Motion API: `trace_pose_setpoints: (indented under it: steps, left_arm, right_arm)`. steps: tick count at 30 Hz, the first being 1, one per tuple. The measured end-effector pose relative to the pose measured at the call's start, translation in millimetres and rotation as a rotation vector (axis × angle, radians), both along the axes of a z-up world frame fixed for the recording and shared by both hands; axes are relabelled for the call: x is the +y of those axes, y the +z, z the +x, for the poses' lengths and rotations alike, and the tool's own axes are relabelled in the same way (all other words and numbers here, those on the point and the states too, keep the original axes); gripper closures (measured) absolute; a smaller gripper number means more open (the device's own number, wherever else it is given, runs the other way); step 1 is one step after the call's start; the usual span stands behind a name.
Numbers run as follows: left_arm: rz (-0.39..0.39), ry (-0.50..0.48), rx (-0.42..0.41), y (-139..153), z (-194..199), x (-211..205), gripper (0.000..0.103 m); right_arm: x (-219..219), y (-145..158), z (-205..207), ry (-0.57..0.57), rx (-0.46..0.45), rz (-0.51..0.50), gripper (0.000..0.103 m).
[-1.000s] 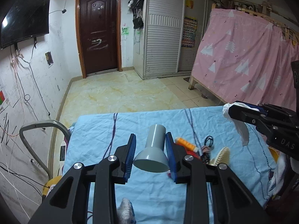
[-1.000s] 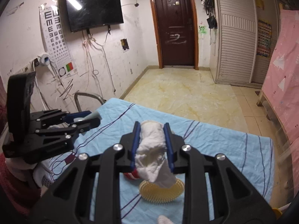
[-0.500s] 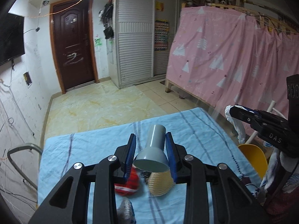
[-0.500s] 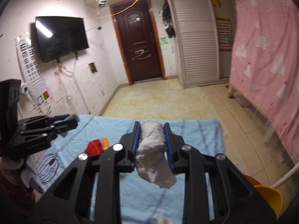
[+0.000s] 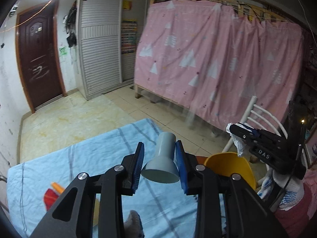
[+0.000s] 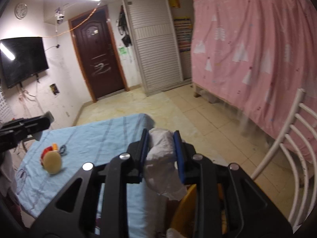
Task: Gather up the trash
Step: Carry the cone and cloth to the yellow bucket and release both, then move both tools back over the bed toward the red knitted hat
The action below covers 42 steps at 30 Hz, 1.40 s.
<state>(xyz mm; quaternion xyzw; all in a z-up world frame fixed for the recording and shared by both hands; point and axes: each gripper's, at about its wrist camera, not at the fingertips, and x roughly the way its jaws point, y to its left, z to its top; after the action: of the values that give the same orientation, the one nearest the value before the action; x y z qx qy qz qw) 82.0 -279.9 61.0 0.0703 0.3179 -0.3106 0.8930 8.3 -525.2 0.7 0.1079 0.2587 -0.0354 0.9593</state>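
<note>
A: What trash is in hand?

B: A crumpled white tissue wad (image 6: 164, 154) sits clamped between the blue pads of the right tongs (image 6: 162, 154), its loose end hanging below them. The left tongs (image 5: 159, 158) grip a grey plastic funnel-shaped cup (image 5: 161, 163) by its narrow neck, the wide mouth facing the camera.

A: And where are they over the desk?

B: Both are at the desk's right edge. The right tongs hang past that edge, above the rim of a yellow plastic bin (image 6: 183, 208) that stands on the floor just beside the desk. From the left view the same bin (image 5: 231, 165) shows right of the cup, with the right tongs (image 5: 236, 133) above it, white tissue (image 5: 238, 145) dangling from the tip.

A: What is left on the desk?

B: On the light blue striped cloth (image 6: 95, 136), towards the left edge, lie a round cream bristle brush (image 6: 52, 161), a red and orange item (image 6: 48, 150) touching it, and a small dark ring-shaped thing (image 6: 63, 148) just beside; I cannot tell what that is.

A: Around it?

B: A white metal chair (image 6: 287, 158) stands right of the bin, a pink tree-patterned curtain (image 6: 257, 49) behind it, beige floor tiles (image 6: 178, 107) beyond.
</note>
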Motion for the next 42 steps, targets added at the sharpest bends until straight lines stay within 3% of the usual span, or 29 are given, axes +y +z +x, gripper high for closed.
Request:
trace_pose_setpoints:
  steps: [9, 11, 13, 15, 26, 27, 30, 31, 42]
  left_arm:
    - [-0.007, -0.164, 0.061, -20.9, -14.6, -88.1, 0.079]
    - [-0.004, -0.195, 0.079, -25.4, -17.4, -106.2, 0.079]
    - [0.001, -0.229, 0.097, -31.1, -21.1, -123.9, 0.079]
    - [0.014, -0.25, 0.1, -33.9, -22.7, -138.9, 0.079]
    - [0.01, -0.374, 0.171, -50.2, -41.3, -181.1, 0.079]
    - [0.008, -0.384, 0.18, -51.5, -43.5, -183.3, 0.075]
    - [0.002, -0.392, 0.181, -53.6, -48.1, -185.0, 0.043]
    - [-0.001, -0.394, 0.179, -53.9, -48.6, -183.4, 0.038]
    - [-0.059, -0.309, 0.154, -34.9, -36.4, -136.3, 0.037]
  right_arm:
    - [-47.9, -31.5, -28.3, -0.115, 0.072, -0.028, 0.076]
    - [-58.5, -39.1, -33.6, -0.138, 0.09, -0.019, 0.069]
    - [-66.6, -44.0, -39.5, -0.153, 0.094, -0.007, 0.054]
    - [-70.8, -46.6, -43.7, -0.166, 0.093, -0.004, 0.048]
    - [-104.2, -47.8, -65.2, -0.279, 0.046, 0.05, 0.045]
    - [-105.2, -47.3, -66.2, -0.285, 0.042, 0.052, 0.045]
    - [-104.5, -44.2, -69.8, -0.294, 0.034, 0.049, 0.042]
    - [-104.2, -42.7, -71.2, -0.298, 0.03, 0.047, 0.04]
    - [-77.9, -30.3, -59.7, -0.249, 0.014, 0.031, 0.039]
